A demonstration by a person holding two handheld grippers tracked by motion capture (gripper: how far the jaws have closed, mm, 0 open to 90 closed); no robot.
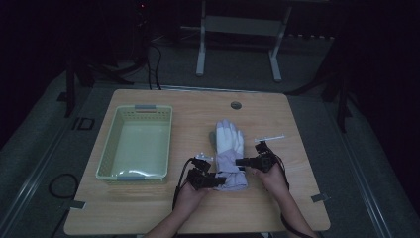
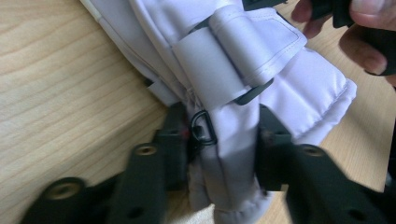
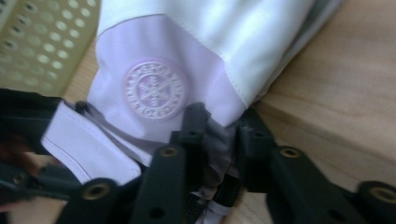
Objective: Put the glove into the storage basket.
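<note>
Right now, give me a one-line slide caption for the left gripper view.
Left claw pinching the cuff of a pale lilac glove lying on the wooden table.

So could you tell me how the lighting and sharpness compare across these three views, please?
High view: dim and underexposed, the room behind almost black, though the glove and basket stay readable. Left gripper view: bright, the glove's strap crisp, the jaws at the bottom soft, pinching the cuff. Right gripper view: well lit, the round emblem sharp, the jaws and basket corner blurred.
</note>
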